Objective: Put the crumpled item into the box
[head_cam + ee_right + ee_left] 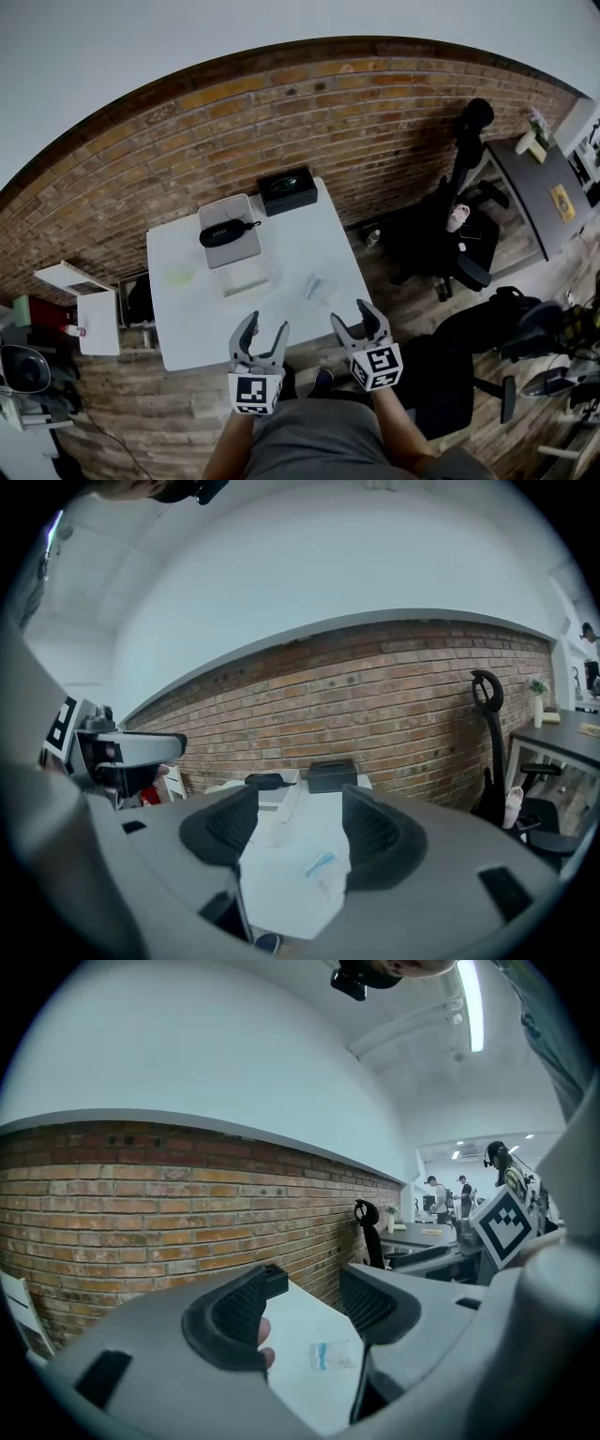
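Our left gripper (262,330) and right gripper (361,314) stand spread, empty. The crumpled clear plastic wrapper with a blue strip (323,866) lies ahead of the right fingers (375,836), apart; likely light, soft and slippery, so we'd pinch its bunched middle.

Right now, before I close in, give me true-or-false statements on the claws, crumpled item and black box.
1. The left claw and right claw both stand open, empty. True.
2. The crumpled item already lies inside the black box. False: it lies on the white table, apart from the box.
3. The black box sits at the table's far edge. True.
4. The black pouch lies on the floor. False: the pouch rests on a pale flat item on the table.
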Tool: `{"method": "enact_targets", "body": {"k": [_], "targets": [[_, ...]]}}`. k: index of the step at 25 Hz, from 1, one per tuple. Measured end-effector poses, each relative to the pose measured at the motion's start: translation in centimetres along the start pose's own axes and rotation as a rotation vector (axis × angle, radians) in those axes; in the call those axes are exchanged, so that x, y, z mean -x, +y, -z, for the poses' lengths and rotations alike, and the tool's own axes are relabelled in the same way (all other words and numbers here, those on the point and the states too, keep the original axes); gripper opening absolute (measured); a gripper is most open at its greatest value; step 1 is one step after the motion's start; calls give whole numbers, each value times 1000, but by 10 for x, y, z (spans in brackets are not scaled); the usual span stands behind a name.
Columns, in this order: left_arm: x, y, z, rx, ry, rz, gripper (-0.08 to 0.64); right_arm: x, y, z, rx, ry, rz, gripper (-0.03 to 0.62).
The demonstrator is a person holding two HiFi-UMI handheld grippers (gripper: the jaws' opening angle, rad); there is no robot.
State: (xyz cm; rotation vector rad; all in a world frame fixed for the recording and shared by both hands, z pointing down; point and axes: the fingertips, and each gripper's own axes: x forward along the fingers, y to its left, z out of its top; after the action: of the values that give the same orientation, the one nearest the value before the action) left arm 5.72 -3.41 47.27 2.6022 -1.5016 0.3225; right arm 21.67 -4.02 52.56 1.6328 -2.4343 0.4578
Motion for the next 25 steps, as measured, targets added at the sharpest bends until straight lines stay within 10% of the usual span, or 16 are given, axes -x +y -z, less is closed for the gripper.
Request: {"method": "enact_targets", "body": {"k": [25], "targets": [[-38, 28, 25, 31, 71, 113, 238, -85, -36, 178, -12, 435, 102, 253]]}}
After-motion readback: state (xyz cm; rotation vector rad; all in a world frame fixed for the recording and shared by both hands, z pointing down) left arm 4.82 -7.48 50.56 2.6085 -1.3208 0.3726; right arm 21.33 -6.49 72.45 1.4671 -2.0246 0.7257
